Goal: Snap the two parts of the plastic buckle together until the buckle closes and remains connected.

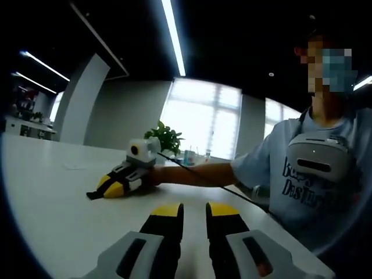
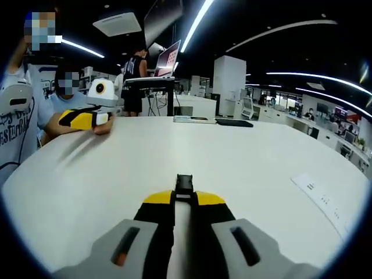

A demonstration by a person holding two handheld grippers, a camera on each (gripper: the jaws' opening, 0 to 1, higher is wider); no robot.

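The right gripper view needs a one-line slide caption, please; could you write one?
Right gripper shut on a black buckle part above the white table; left gripper rests at far left.

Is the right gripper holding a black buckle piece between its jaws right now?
Yes, in the right gripper view the right gripper has its jaws closed on a small black buckle piece that sticks out past the yellow tips above the white table.
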